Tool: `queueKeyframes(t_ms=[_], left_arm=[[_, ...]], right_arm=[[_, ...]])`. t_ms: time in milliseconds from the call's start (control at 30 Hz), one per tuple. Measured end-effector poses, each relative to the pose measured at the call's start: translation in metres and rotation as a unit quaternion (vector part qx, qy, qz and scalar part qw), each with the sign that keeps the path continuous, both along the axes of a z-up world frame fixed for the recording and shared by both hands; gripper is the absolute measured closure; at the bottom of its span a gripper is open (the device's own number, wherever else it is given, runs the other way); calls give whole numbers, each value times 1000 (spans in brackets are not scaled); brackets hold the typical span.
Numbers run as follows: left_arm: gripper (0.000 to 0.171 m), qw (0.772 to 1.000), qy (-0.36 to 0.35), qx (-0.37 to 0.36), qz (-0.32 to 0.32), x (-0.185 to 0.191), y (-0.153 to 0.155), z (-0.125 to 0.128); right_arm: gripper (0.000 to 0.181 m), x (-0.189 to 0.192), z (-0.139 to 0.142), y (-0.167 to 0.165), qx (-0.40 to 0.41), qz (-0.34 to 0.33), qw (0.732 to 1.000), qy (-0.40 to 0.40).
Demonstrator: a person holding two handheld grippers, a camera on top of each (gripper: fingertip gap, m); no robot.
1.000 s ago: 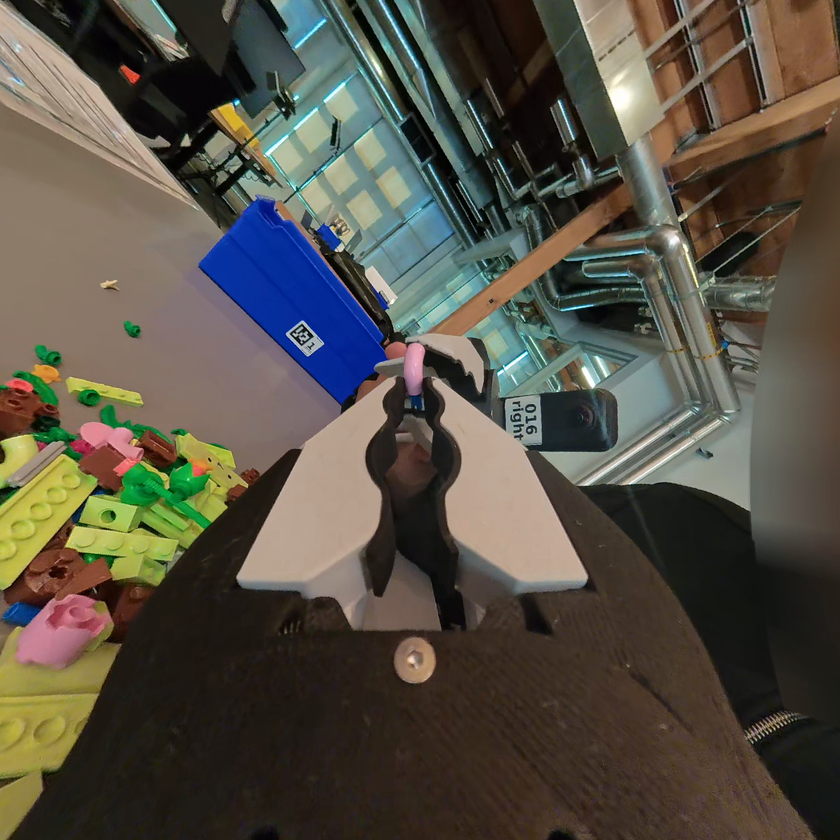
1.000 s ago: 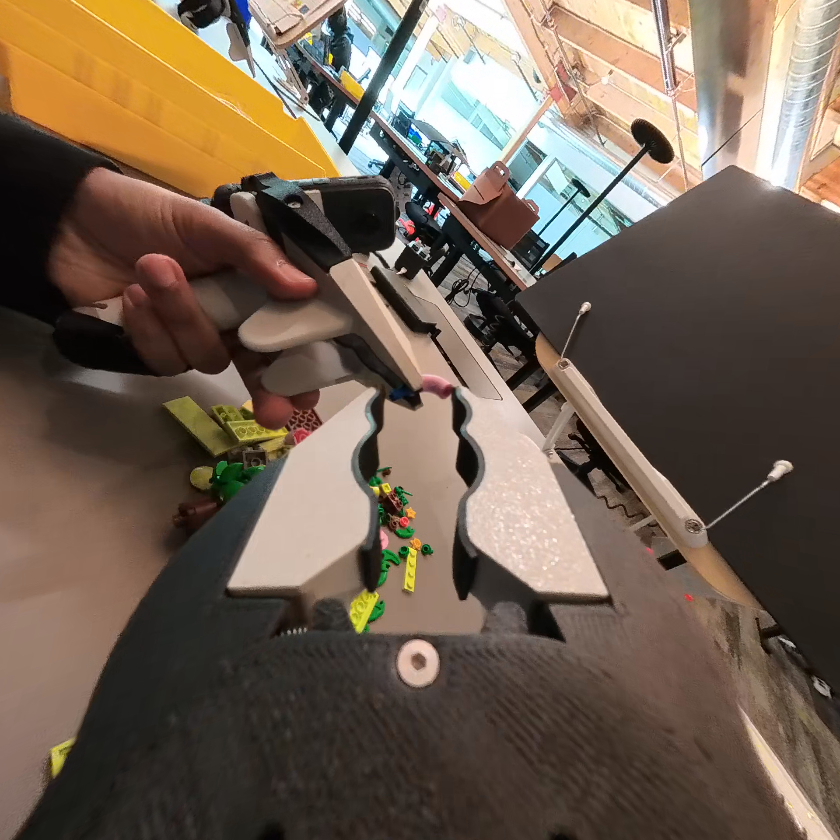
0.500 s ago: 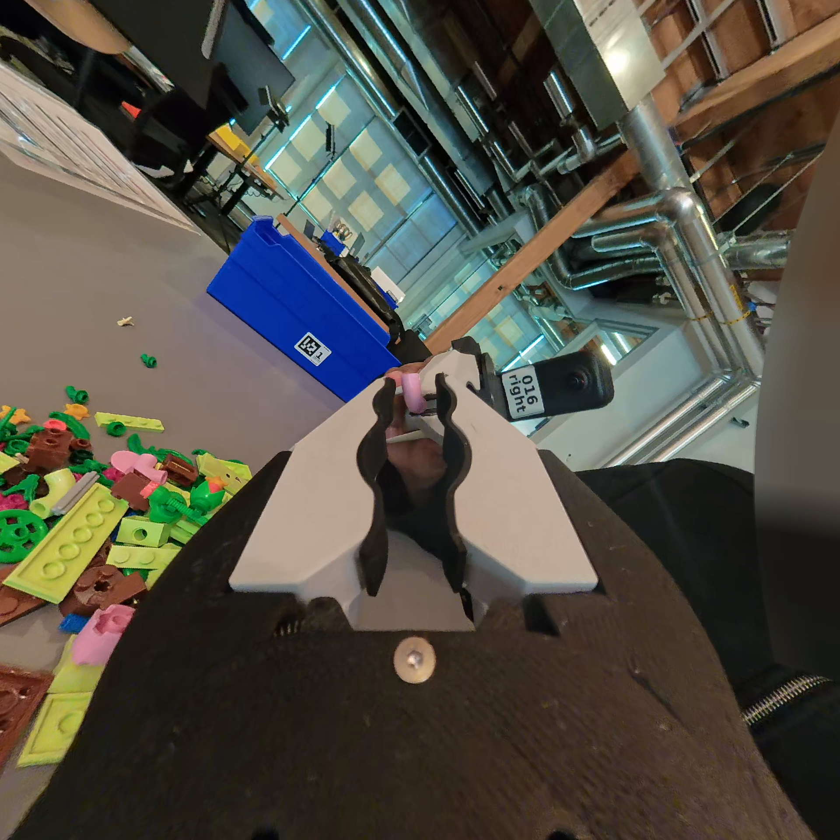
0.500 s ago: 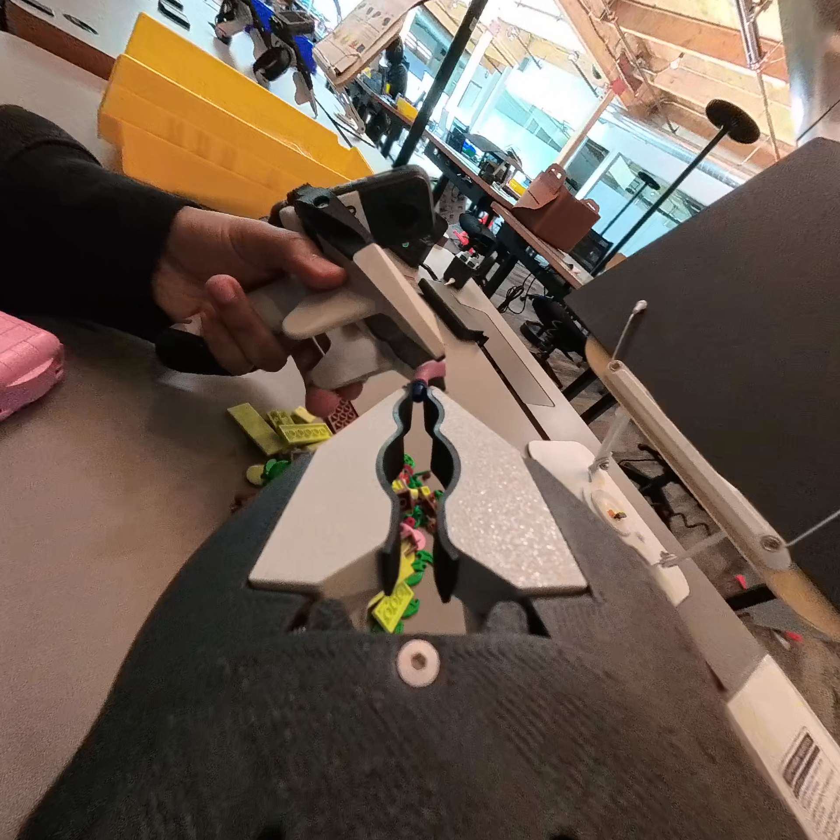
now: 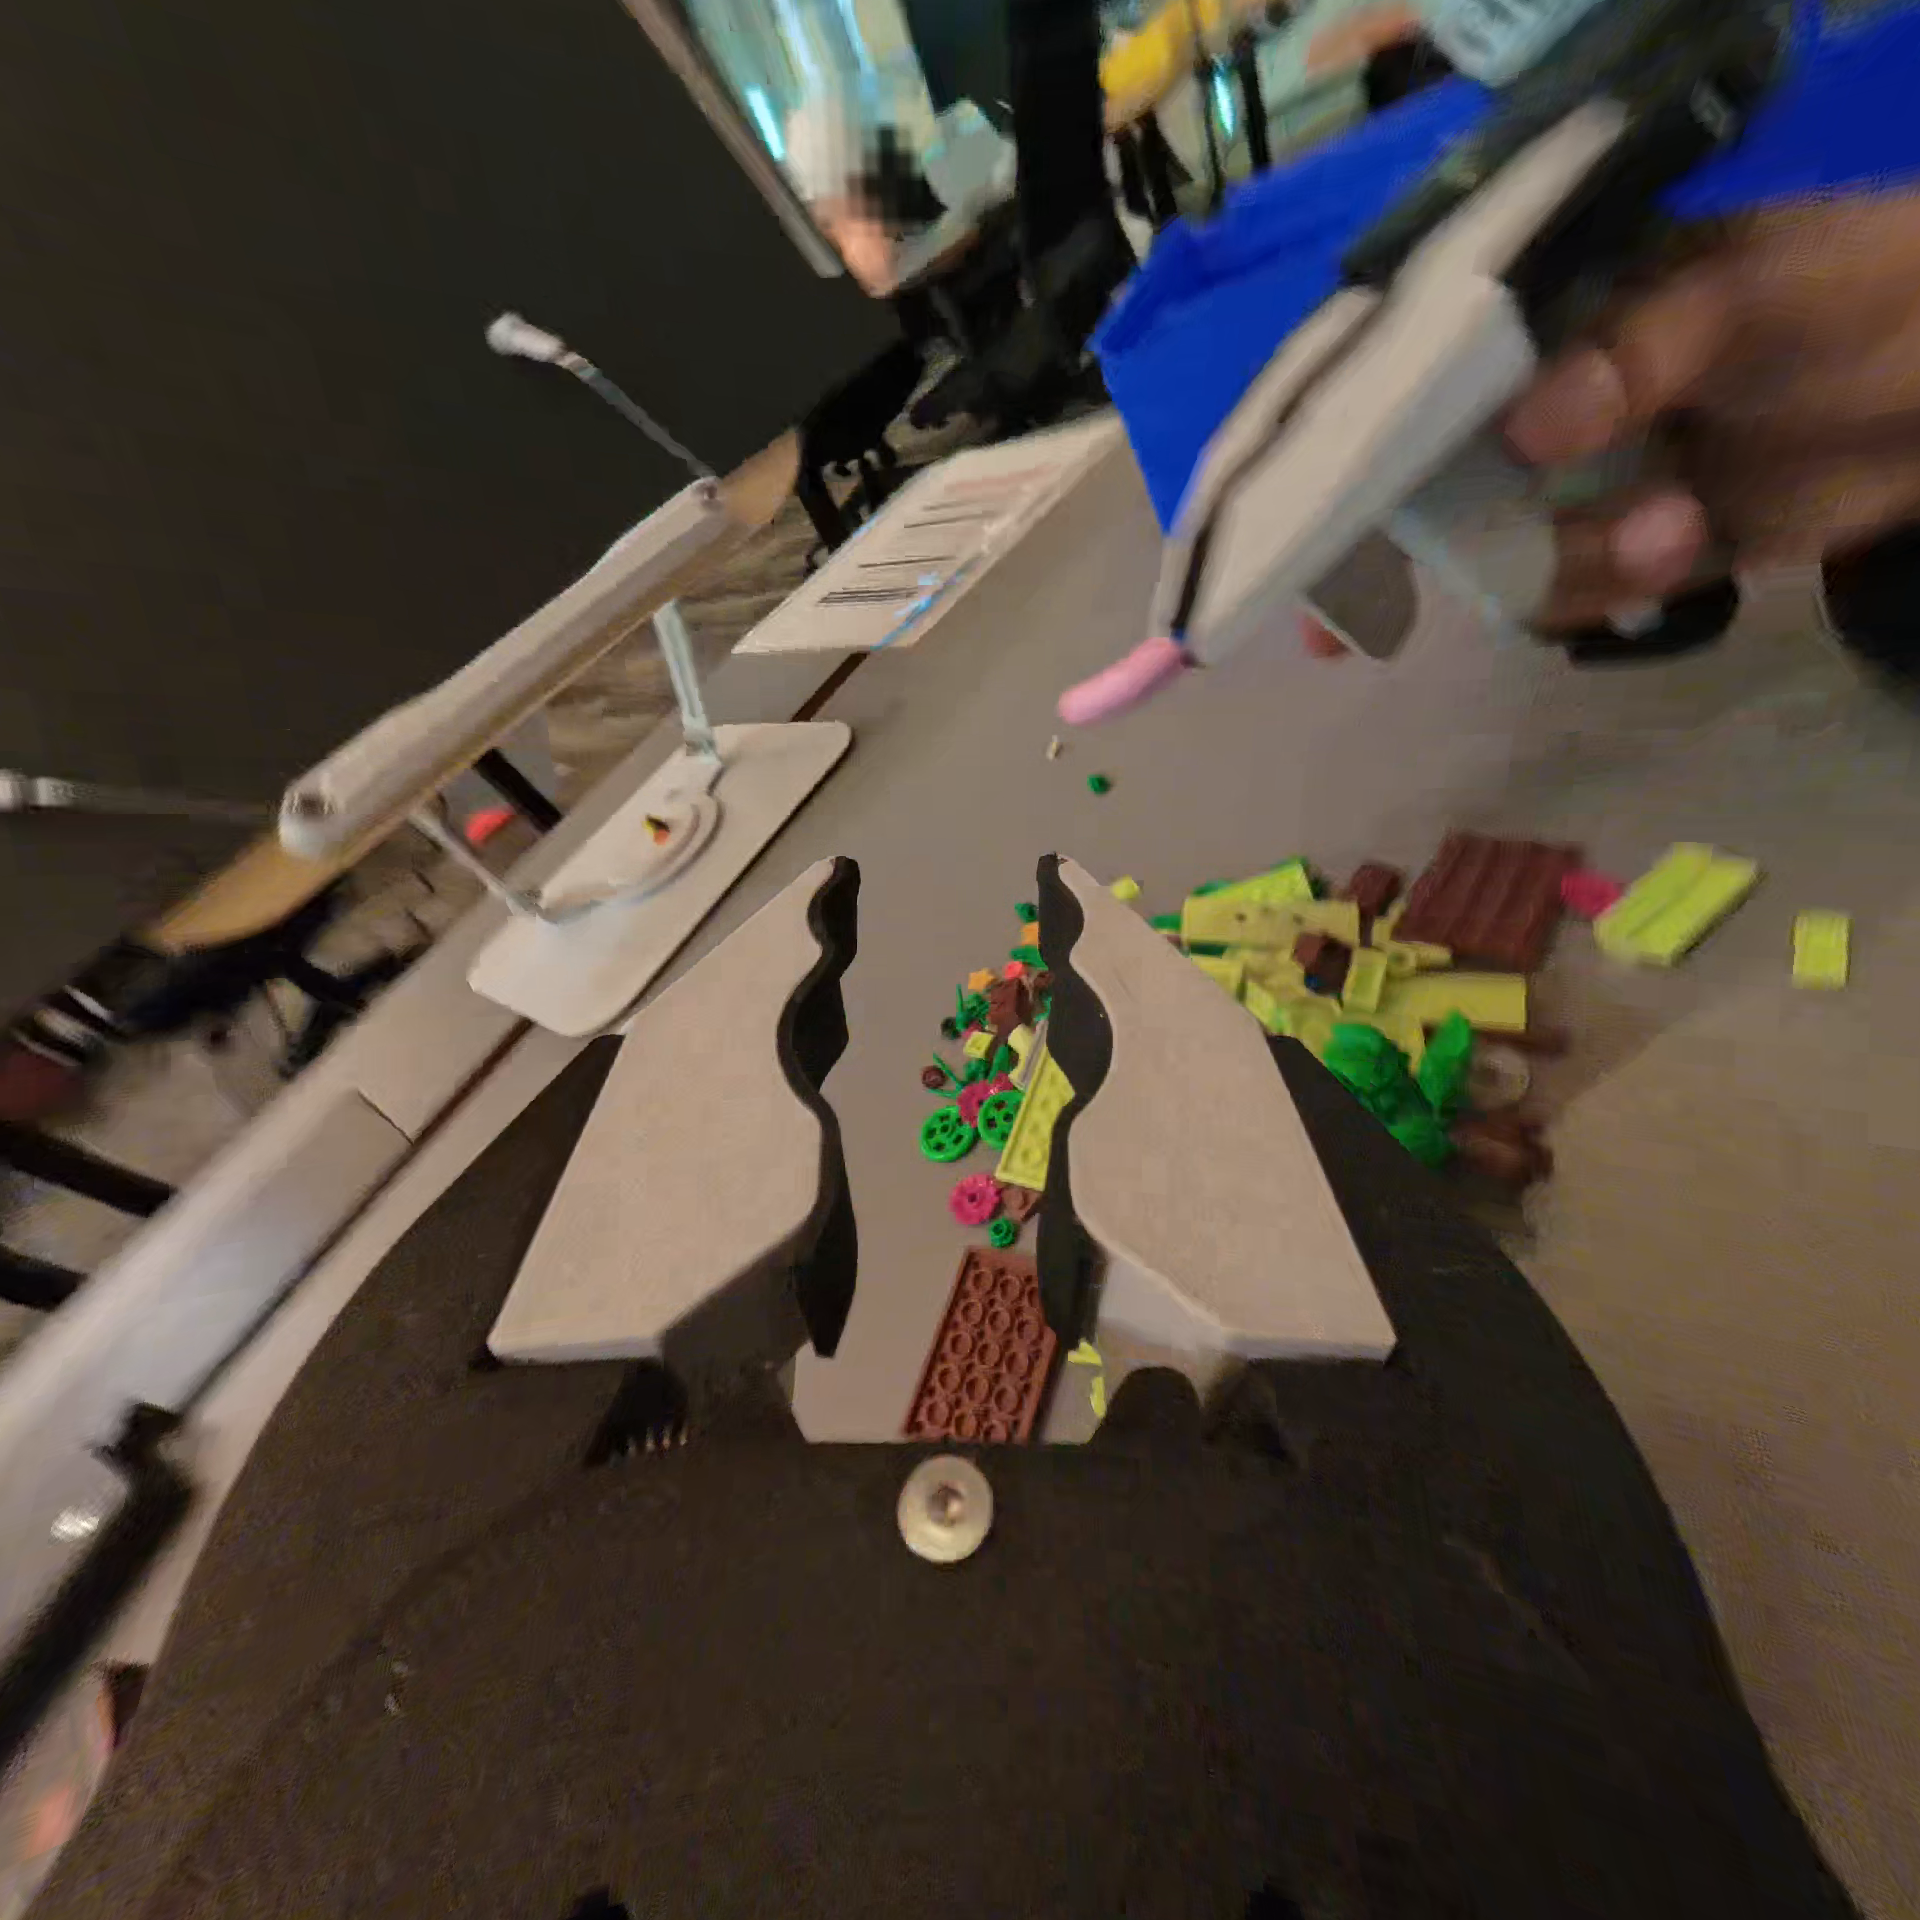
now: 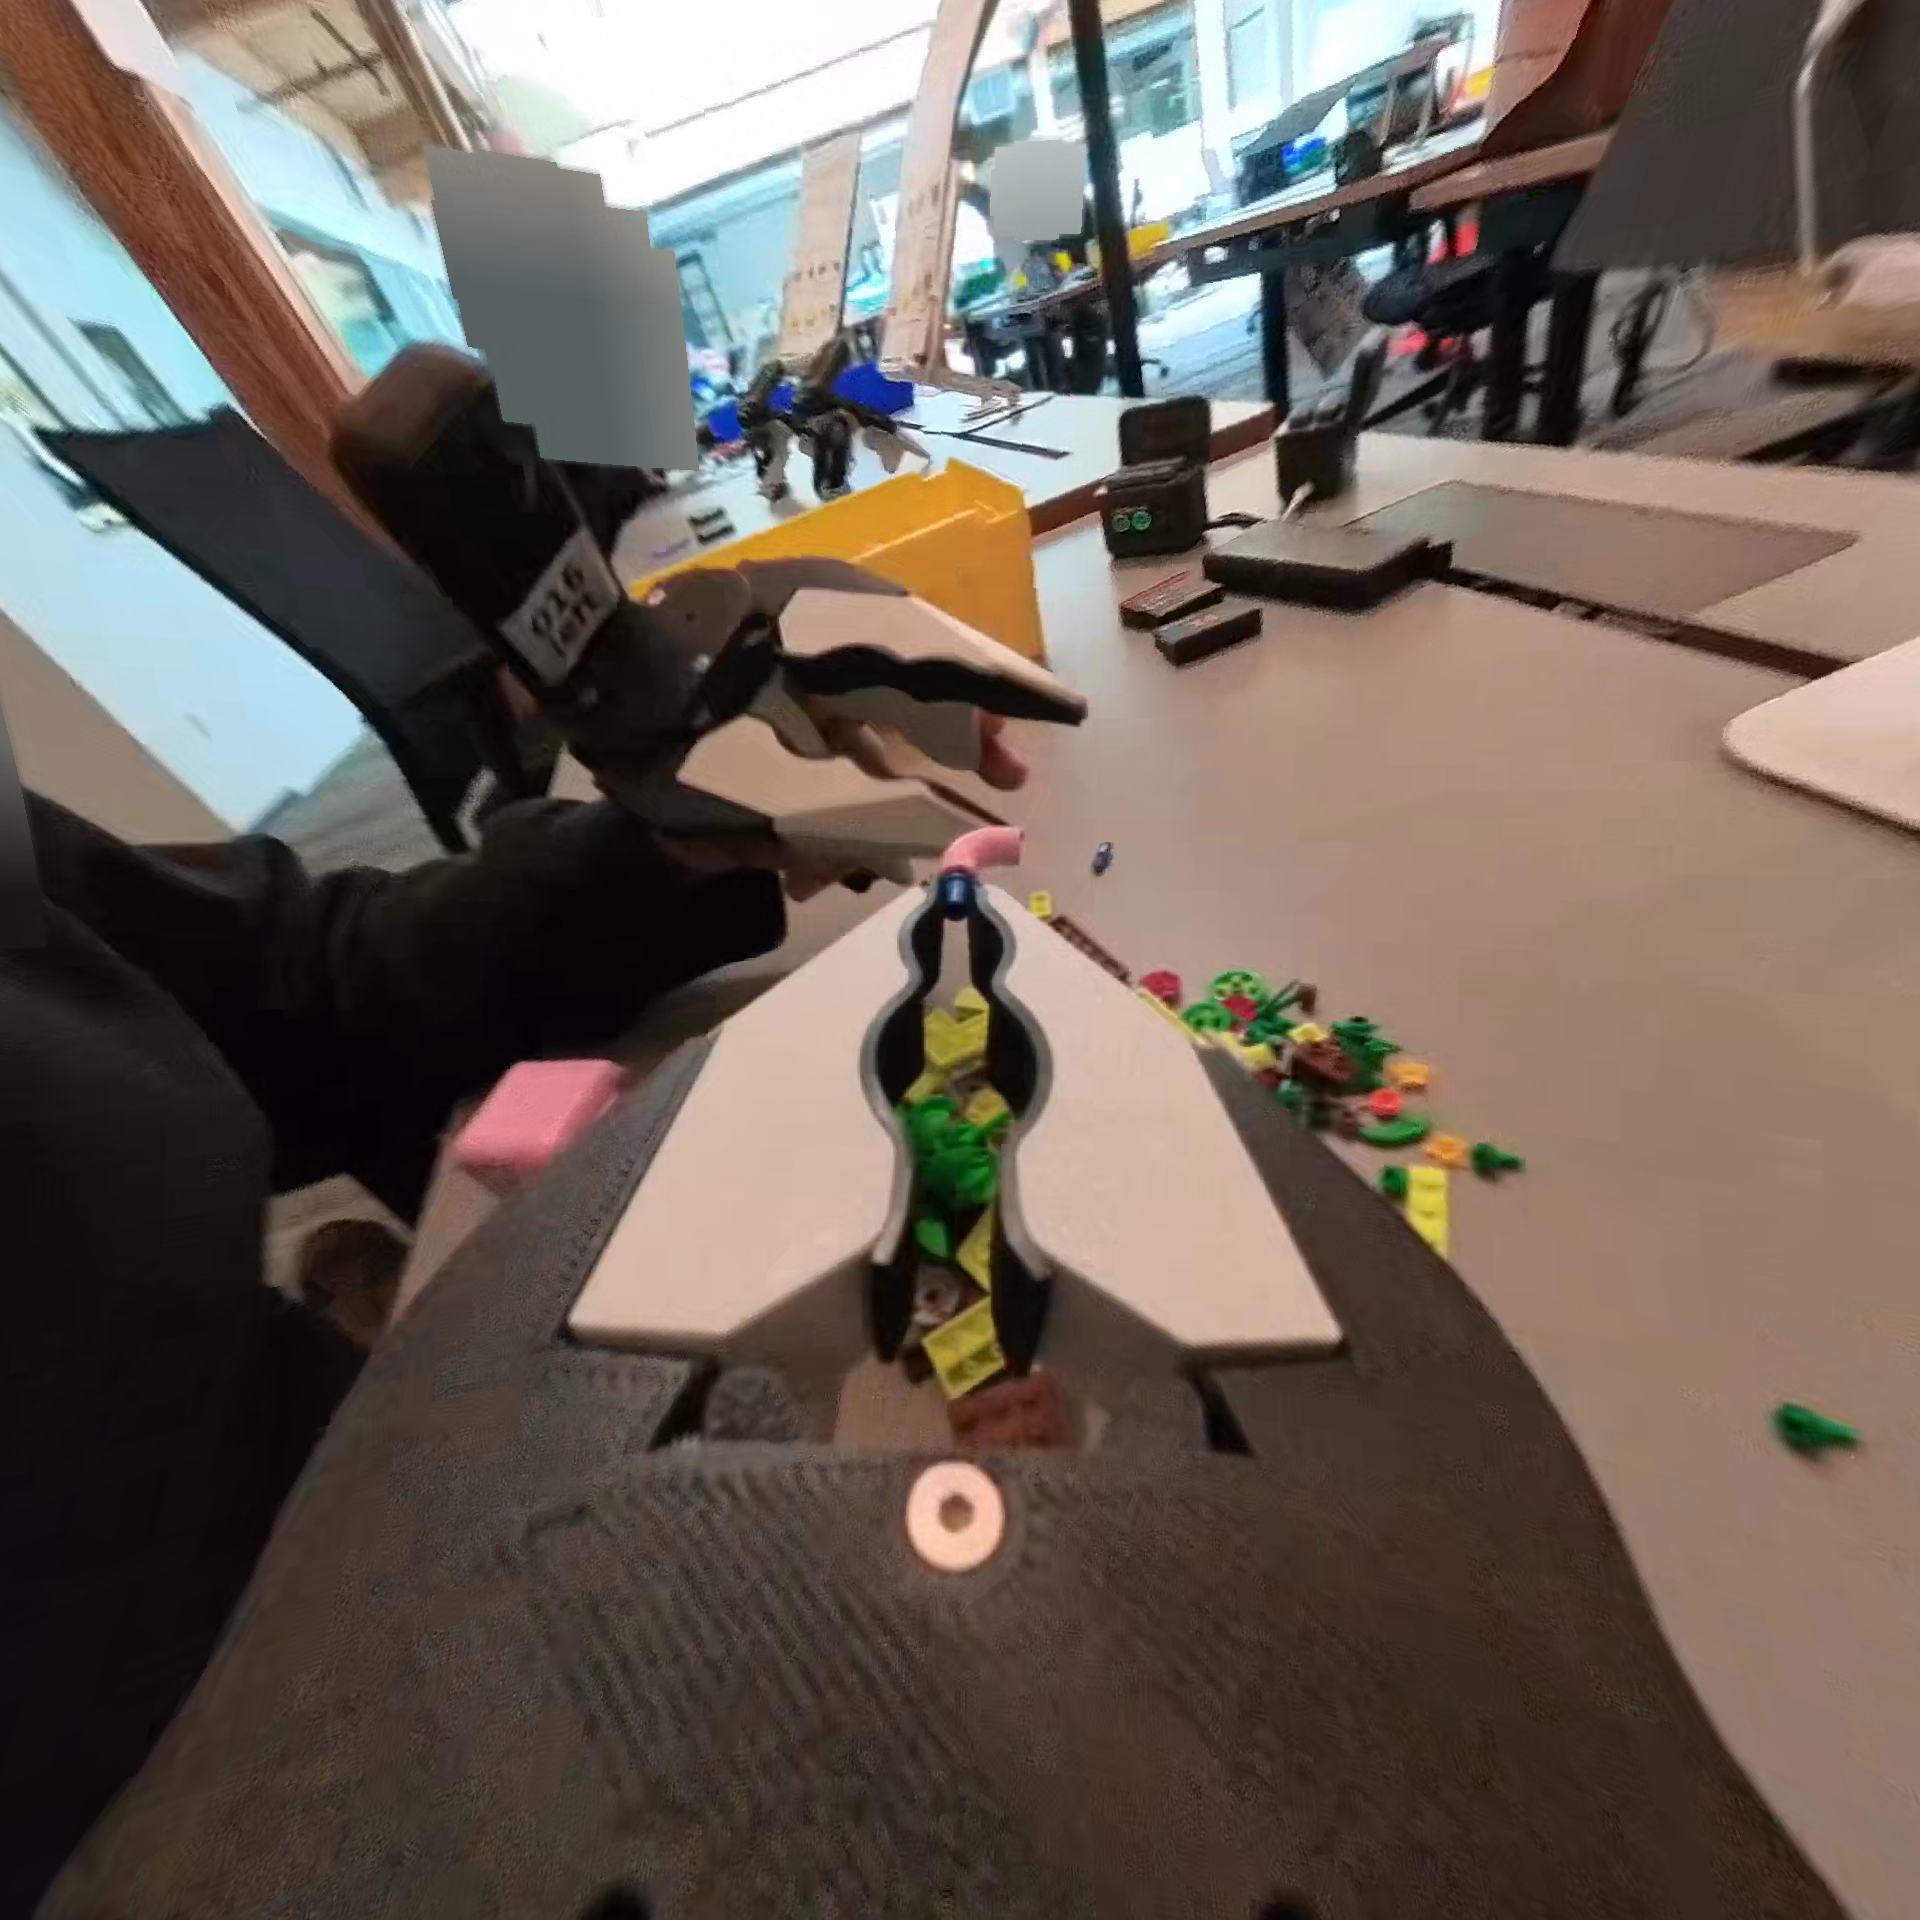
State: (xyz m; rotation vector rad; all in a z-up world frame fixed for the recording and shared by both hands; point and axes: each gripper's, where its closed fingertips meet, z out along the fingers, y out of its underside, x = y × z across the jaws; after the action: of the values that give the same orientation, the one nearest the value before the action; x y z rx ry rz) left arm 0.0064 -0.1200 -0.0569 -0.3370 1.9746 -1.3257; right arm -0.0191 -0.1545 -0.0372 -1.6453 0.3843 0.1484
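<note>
Right gripper (image 6: 957, 902), jaws pinched on a curved pink tube piece (image 6: 980, 848) with blue pin; left gripper (image 5: 948, 879), jaws wide, empty, above studded brown plate (image 5: 987, 1351), seen only in left wrist view

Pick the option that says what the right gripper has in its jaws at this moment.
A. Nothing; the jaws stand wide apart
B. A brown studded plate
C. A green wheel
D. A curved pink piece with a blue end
D: the right gripper is pinched shut on the blue end of the curved pink piece, held up above the table.
</note>
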Motion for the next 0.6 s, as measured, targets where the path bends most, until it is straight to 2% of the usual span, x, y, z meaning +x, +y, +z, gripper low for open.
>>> queueKeyframes(t_ms=[133, 233, 367, 433, 467, 533, 600], left_arm=[[137, 996, -53, 66, -28, -14, -20, -14], [140, 992, -60, 99, -43, -18, -24, -23], [151, 988, -70, 118, -67, -26, -30, -29], [164, 987, -83, 120, -61, -25, -30, -27], [165, 987, -82, 123, -63, -26, -29, -27], [165, 990, -64, 107, -65, -26, -29, -24], [165, 996, -37, 61, -58, -24, -29, -16]], right_arm=[[180, -3, -15, 4, 9, 40, 991, 125], [181, -9, -24, 7, 3, 64, 985, 163], [180, -14, -30, 10, -13, 78, 982, 170], [180, -15, -31, 11, -16, 82, 981, 173], [180, -15, -31, 11, -13, 83, 982, 172], [181, -14, -28, 11, -4, 82, 983, 162], [179, -8, -17, 11, 27, 64, 989, 131]])
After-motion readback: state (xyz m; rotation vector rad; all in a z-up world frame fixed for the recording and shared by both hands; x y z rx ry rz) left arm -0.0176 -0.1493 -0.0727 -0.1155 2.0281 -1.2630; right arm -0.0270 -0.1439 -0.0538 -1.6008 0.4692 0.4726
